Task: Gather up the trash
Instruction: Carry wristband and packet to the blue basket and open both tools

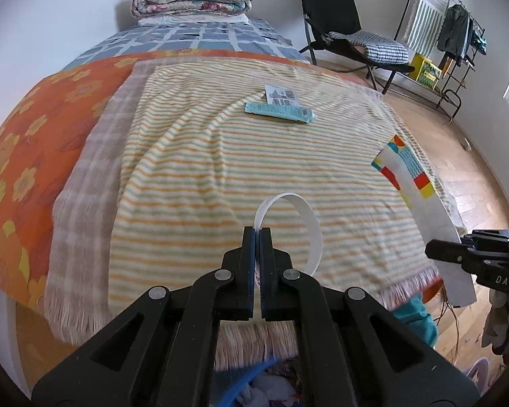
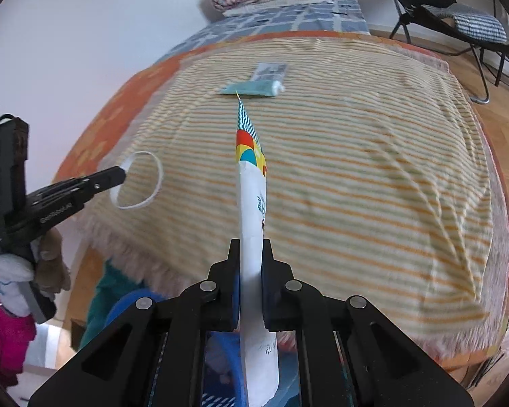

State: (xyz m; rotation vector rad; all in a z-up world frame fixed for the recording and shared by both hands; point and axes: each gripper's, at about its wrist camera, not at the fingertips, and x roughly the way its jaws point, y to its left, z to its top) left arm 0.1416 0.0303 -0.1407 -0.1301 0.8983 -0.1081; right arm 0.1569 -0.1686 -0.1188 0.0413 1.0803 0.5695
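Both tools were loaded, the left gripper (image 1: 258, 234) clamped on a curled white paper strip (image 1: 305, 217) and the right gripper (image 2: 251, 247) pinching a colourful flattened wrapper (image 2: 252, 186) above the bed's edge, while a teal tube (image 1: 278, 111) and a printed label (image 1: 281, 96) remained uncollected on the striped blanket (image 1: 203, 169).

White letters "DAS" stand on the black body of the right gripper (image 1: 437, 251), the rest of the word cut off at the frame edge. The left gripper (image 2: 120, 173) carries a white brand word along its side, too blurred to spell out, and the white wrapper (image 2: 254, 224) with the colourful end bears dark printed characters near its lower end that I cannot read. On the striped blanket (image 1: 200, 169), the small label card (image 1: 281, 96) shows a barcode and tiny print, illegible.
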